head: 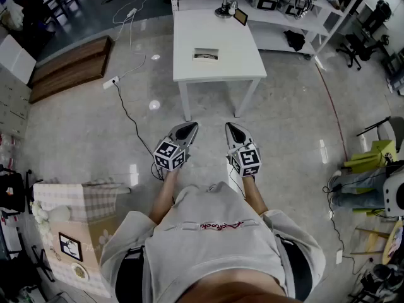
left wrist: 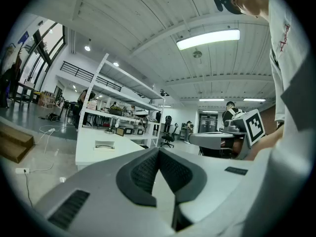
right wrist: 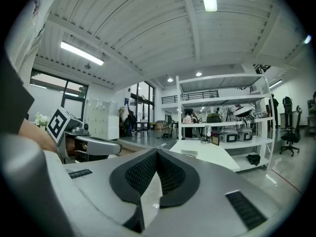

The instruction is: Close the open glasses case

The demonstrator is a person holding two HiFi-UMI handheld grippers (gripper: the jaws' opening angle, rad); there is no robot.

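A: Where's the thing we have to shut?

B: The small pale rectangular glasses case [head: 206,55] lies open near the middle of the white square table [head: 230,59]. It is at about twelve o'clock from the person and well apart from both grippers. In the left gripper view it shows at about ten o'clock of the jaws. It is too small to tell what the dark strip inside it is.

A: And the grippers?

B: Both are held out in front of the chest over the floor, side by side. The left grey hand-held gripper [head: 189,129] has its ribbed black pads [left wrist: 143,172] pressed together at the tips, with nothing between them. The right grey hand-held gripper [head: 232,129] is the same, tips together and empty.

A: How do you think the case will handle?

B: I'd judge it light, with a stiff shell and a hinged lid. The tabletop looks smooth, so a push on the lid alone could send it skating. It probably isn't fragile, though anything inside could get pinched if the lid comes down crooked.

A: So where do we take hold?

B: One gripper should steady the base by a short end. The other should nudge the lid's free long edge, opposite the hinge. From here I cannot tell which side the hinge is on, so that needs a closer look.

A: Should the jaws be spread for that?

B: Only on the steadying side. Closed tips will do for tipping the lid over.
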